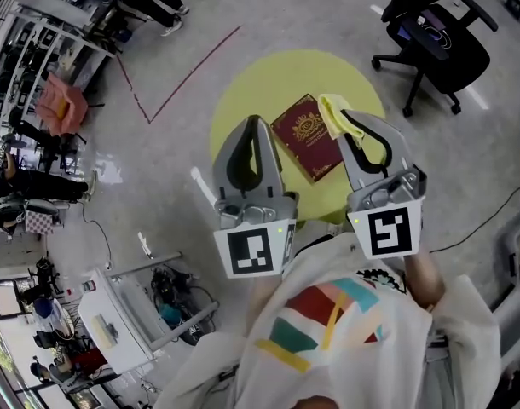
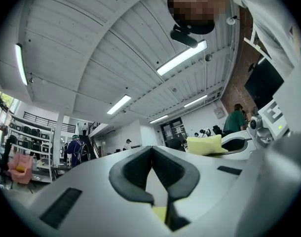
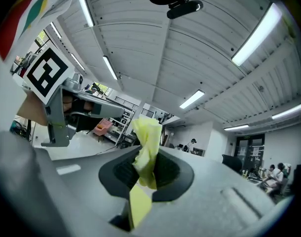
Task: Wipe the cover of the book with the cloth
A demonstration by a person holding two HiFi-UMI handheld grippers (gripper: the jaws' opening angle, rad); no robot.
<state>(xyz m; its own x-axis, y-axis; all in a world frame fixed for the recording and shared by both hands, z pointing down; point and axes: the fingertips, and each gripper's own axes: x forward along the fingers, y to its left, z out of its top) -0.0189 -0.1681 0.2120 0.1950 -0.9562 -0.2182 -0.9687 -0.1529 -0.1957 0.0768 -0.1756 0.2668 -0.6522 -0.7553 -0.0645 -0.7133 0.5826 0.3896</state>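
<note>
Below, book (image 1: 307, 136) on round yellow table (image 1: 243, 100), grey floor (image 1: 328, 7), office chair (image 1: 439, 41) beyond.

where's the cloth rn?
The cloth is pinched in the shut jaws of the right hand-held gripper. In the head view it sits right of centre, beside the upper right edge of the book, over the round yellow table.
</note>
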